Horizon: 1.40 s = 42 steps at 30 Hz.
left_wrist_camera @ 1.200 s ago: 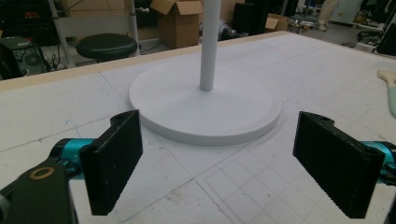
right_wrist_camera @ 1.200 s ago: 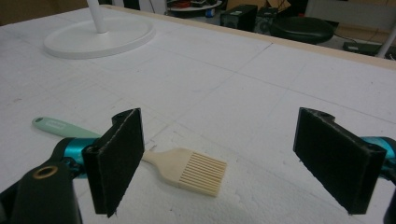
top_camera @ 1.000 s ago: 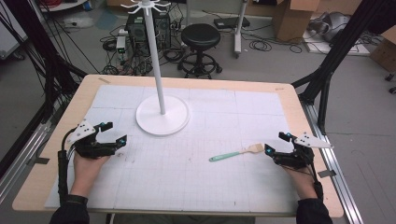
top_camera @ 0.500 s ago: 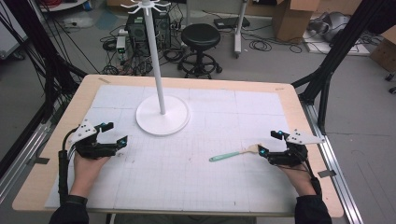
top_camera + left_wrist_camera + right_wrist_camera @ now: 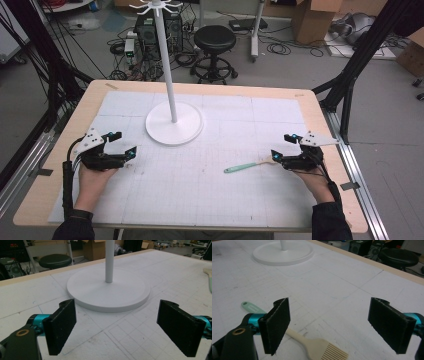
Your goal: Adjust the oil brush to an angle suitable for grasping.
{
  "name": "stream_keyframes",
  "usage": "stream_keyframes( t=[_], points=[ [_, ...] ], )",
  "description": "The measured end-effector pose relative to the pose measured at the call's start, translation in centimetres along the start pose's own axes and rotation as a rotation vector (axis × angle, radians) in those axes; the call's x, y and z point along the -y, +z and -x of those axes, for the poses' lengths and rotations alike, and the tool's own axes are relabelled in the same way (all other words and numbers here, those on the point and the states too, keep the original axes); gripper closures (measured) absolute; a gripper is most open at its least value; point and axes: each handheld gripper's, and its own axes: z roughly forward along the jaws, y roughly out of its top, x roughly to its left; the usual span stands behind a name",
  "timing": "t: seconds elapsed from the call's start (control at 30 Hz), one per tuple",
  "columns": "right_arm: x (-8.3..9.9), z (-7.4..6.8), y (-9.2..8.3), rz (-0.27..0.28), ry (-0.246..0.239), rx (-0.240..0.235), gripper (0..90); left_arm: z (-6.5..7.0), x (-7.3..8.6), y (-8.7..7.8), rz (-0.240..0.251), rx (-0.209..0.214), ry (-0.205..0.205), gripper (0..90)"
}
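Brush [image 5: 246, 165] is lying flat on the white gridded mat [image 5: 210, 200], over on the right side of the table [image 5: 60, 130], mint-green handle pointing toward the middle and the cream bristle end out toward the right gripper [image 5: 284, 149]. That gripper sits low right at the bristle end with its jaws spread wide, nothing between them. In the right gripper view the bristles [image 5: 332, 351] sit down in the gap between the two black pads [image 5: 275, 323], closer to the left one, and the handle runs off behind that pad. Whether the pad actually touches the brush is hard to say from this angle, looks like it's just above it.

Left gripper [image 5: 121, 145] is parked well away on the left side of the mat, jaws also wide apart and holding nothing. Its own view looks straight at the round white base [image 5: 108, 288] of the stand [image 5: 167, 65], which stands upright near the far middle of the mat.
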Motion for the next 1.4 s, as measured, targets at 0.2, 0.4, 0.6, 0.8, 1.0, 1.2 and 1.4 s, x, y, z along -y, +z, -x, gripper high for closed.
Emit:
stream_keyframes(
  t=[0.2, 0.4, 0.6, 0.8, 1.0, 1.2, 1.4],
  points=[
    [0.0, -0.6, 0.5, -0.029, -0.033, -0.074, 24.0, 0.0, 0.0, 0.1, 0.001, 0.003, 0.001, 16.5],
    [0.1, -1.4, 1.5, -0.100, -0.079, -0.152, 30.3, 0.0, 0.1, 0.2, -0.001, -0.001, -0.001, 16.5],
    [-0.1, -2.4, 3.3, -0.177, -0.146, -0.220, 32.6, 0.0, 0.1, 0.1, -0.004, 0.002, -0.001, 16.5],
    [-0.5, -2.7, 4.4, -0.218, -0.191, -0.253, 38.5, 0.0, 0.0, 0.1, 0.005, 0.005, -0.010, 16.5],
    [-0.1, -2.9, 5.2, -0.287, -0.214, -0.265, 47.2, 0.0, 0.1, 0.1, -0.003, 0.003, -0.007, 16.5],
    [0.0, -2.7, 5.6, -0.315, -0.219, -0.266, 52.4, 0.1, 0.1, 0.2, -0.013, 0.003, -0.001, 16.5],
    [-0.4, -3.0, 6.3, -0.370, -0.243, -0.309, 53.3, 0.1, 0.1, 0.1, -0.024, 0.004, 0.005, 16.5]
  ],
)
